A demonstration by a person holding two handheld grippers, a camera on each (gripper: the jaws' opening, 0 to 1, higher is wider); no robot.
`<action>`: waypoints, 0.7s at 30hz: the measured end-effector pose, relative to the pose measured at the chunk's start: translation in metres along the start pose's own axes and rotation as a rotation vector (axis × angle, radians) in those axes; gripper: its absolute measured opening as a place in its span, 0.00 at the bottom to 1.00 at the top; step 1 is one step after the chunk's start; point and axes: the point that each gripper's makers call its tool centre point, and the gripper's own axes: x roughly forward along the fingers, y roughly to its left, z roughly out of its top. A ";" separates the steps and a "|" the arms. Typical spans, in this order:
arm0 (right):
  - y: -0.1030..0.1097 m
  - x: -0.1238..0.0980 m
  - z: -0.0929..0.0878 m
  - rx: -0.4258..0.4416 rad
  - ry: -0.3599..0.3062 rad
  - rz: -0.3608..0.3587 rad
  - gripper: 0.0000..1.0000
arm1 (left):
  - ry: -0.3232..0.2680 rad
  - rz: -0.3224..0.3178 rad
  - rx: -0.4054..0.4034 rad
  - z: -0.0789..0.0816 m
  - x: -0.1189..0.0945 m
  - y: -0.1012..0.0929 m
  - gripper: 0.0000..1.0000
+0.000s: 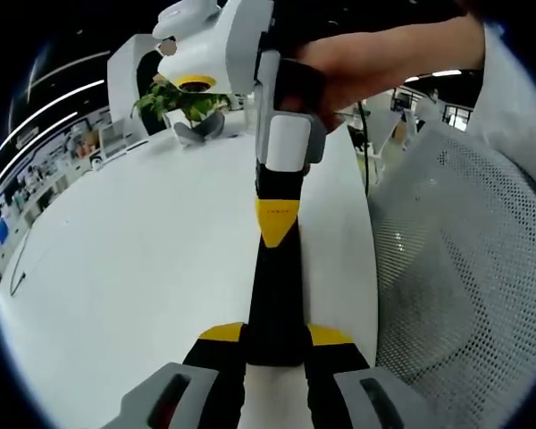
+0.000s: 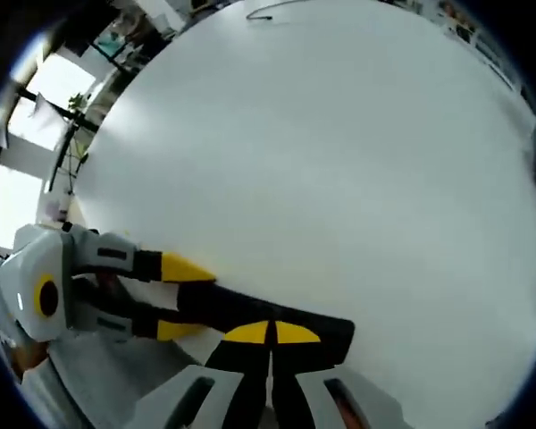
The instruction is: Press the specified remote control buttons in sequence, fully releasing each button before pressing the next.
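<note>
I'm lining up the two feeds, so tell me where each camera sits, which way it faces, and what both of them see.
Left gripper view: rides on the left gripper, looking along the remote it clamps, across the white table toward a plant; a hand holds the right gripper.
Right gripper view: rides on the right gripper, looking down onto the table; its shut tips sit over the remote.
Shared: remote, table, and each shows the other gripper.

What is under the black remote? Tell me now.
The white table shows beneath the remote, held in the left claw. Contact is hidden; the shut right claw covers part of its top.
</note>
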 end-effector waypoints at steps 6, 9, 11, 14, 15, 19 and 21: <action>0.003 0.004 -0.001 -0.030 0.015 -0.006 0.00 | -0.001 0.000 -0.001 0.000 0.000 0.000 0.24; 0.003 0.004 -0.002 -0.027 0.015 -0.005 0.00 | -0.002 0.000 -0.001 0.000 0.000 0.000 0.24; 0.003 0.004 -0.003 -0.036 0.008 -0.010 0.00 | -0.002 0.000 -0.001 0.000 0.000 0.000 0.24; 0.003 0.005 -0.003 -0.053 0.000 -0.025 0.00 | -0.002 0.000 0.000 0.000 0.000 0.000 0.24; 0.003 0.005 -0.002 -0.061 0.001 -0.031 0.00 | -0.002 0.000 -0.001 0.000 0.000 0.000 0.24; 0.002 0.006 -0.001 -0.078 0.018 -0.040 0.00 | 0.000 -0.002 0.004 0.000 0.000 0.000 0.24; 0.002 0.005 -0.001 -0.066 0.020 -0.037 0.00 | 0.000 -0.001 0.003 0.000 0.000 0.000 0.24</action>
